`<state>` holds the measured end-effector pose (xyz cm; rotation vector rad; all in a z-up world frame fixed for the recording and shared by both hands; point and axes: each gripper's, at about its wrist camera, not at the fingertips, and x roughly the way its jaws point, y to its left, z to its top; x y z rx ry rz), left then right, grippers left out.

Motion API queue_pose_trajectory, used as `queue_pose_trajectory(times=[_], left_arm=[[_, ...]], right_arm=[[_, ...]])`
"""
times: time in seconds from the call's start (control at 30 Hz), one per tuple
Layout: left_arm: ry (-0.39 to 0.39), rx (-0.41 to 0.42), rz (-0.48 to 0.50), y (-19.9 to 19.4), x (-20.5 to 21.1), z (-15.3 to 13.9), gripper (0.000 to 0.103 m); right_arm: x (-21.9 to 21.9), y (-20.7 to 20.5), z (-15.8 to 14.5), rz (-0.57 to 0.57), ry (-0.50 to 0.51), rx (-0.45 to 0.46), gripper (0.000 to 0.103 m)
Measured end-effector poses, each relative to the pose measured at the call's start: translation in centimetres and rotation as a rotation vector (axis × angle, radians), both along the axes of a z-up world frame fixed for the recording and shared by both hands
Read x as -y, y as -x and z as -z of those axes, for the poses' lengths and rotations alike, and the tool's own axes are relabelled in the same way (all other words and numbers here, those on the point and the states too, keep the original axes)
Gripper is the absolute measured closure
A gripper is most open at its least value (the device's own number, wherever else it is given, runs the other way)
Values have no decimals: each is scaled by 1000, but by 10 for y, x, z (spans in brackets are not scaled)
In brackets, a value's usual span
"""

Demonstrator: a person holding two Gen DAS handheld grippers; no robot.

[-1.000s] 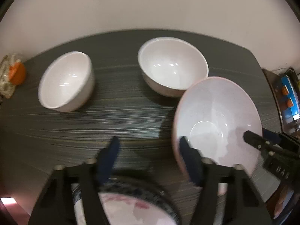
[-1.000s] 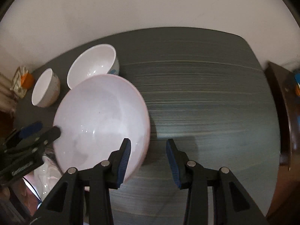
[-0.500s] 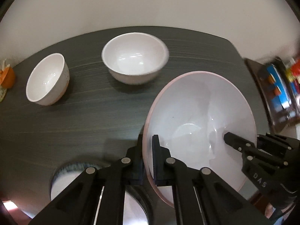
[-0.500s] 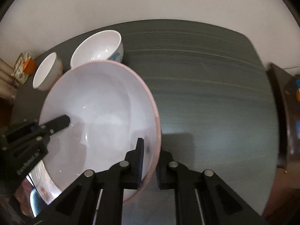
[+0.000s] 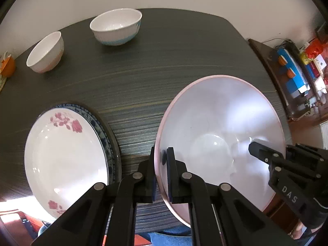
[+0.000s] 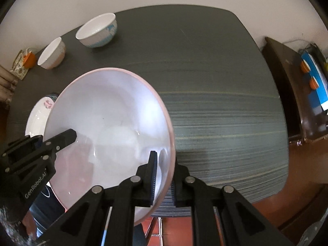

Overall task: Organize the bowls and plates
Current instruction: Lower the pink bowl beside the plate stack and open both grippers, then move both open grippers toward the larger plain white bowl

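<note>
Left hand-held gripper clamped on left rim of large pink-rimmed bowl, lower right of frame. Right hand-held gripper clamped on opposite rim. Bowl over near edge of dark bench. Two small bowls upper left: blue-patterned, plain. Two stacked plates lower left: floral plate atop blue-rimmed plate. Readable: "DAS", "GenRobot.AI".

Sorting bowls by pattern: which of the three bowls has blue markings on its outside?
The middle-sized bowl at the table's far side. The small bowl beside it has a peach base; the large pink-rimmed bowl is held by both grippers.
</note>
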<state>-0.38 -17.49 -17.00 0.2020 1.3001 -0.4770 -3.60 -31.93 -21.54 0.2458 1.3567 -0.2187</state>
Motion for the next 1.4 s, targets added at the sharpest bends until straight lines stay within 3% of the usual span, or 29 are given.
queue_pose_trajectory(times=[0.13, 0.2, 0.27, 0.3, 0.33, 0.37, 0.4, 0.43, 0.47, 0.5, 0.6, 0.7, 0.8, 0.93, 1.1, 1.27, 1.4], left_arm=[[-7, -32, -21, 4, -4, 13, 97], [-13, -7, -8, 6, -1, 12, 97], [3, -20, -13, 5, -6, 11, 86], [12, -33, -16, 5, -7, 11, 62], [13, -35, -18, 4, -6, 10, 20], [15, -26, -19, 4, -6, 8, 3], [30, -1, -26, 5, -7, 3, 1], [43, 16, -34, 5, -10, -1, 1], [50, 17, -34, 3, -13, -5, 1], [56, 17, -38, 2, -16, -8, 1], [87, 43, -74, -4, -34, -21, 1], [174, 73, -106, -9, -60, -43, 1], [226, 178, -127, -10, -93, -77, 1], [193, 276, -172, -26, -155, -109, 1], [167, 292, -327, -49, -252, -123, 1], [130, 281, -437, -59, -337, -119, 1], [152, 248, -467, -63, -354, -115, 1]], right_arm=[[-8, -2, 19, -9, 12, -24, 91], [-7, -3, 19, 0, -1, -13, 91], [-8, 0, 17, 6, -20, -3, 91], [-7, 2, 17, 6, -26, -2, 91], [-6, 6, 17, 4, -20, -4, 91], [-8, 7, 17, 5, -8, -10, 90], [-10, 7, 17, 13, 12, -15, 83], [-9, 8, 15, 30, 41, -17, 76], [-7, 10, 13, 45, 64, -16, 60], [-4, 13, 8, 69, 88, -4, 53], [7, 24, -6, 109, 46, 75, 53], [13, 31, -29, 126, 60, 140, 53], [17, 38, -57, 126, 67, 194, 53], [15, 39, -94, 81, 67, 219, 53], [-11, 48, -133, -23, 51, 240, 53], [-65, 46, -143, -134, -23, 245, 53], [-113, 22, -156, -203, -30, 262, 53]])
